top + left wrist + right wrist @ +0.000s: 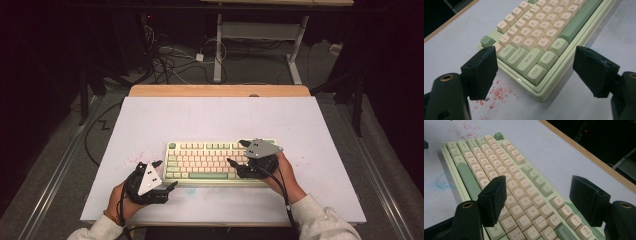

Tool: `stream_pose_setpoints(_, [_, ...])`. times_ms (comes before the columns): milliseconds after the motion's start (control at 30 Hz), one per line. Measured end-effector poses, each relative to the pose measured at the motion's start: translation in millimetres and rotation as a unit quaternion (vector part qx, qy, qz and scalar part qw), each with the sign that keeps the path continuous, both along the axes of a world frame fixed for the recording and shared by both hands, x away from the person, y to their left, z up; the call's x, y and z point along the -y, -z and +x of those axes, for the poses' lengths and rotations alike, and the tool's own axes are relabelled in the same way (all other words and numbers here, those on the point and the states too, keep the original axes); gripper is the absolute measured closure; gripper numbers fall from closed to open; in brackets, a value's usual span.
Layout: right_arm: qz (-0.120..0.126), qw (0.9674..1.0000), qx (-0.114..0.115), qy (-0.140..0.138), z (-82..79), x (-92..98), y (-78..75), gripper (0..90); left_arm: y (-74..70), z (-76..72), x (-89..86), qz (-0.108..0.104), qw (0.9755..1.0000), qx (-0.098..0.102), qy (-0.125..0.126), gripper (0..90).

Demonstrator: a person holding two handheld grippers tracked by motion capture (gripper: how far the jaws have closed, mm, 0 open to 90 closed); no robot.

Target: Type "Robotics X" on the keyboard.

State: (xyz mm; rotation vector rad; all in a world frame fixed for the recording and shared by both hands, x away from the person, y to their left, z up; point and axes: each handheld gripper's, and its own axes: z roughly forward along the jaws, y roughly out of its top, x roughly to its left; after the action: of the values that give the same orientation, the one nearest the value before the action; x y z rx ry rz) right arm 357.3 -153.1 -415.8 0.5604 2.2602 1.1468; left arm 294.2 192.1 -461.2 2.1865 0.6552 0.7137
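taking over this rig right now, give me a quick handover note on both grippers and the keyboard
Left gripper: jaws open, nothing between them, at the keyboard's front left corner, off its edge by the Ctrl key.
Right gripper: jaws open, nothing between them, over the keyboard's right-hand keys.
Keyboard: lies flat on the white table, long side to the person.
Done: nothing that can be told from how things lie.
Left: probably gripping or pressing at the keyboard; neither has hold of it.

floor [260,75]: grey, cables [165,57] | desk frame [260,37]: white | surroundings: dark
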Motion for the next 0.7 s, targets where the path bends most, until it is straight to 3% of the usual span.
stream_pose_setpoints(333, [0.016,0.9996,0.020,0.006,-10.2,9.7,-4.6,22.7,0.9,0.7,0.0,0.002,1.0000,-0.002,-0.001,19.3])
stream_pose_setpoints(700, [0.012,0.9993,0.033,0.016,-20.2,25.6,-6.7,21.8,-0.1,0.4,-1.3,-0.004,1.0000,-0.006,-0.004,19.3])
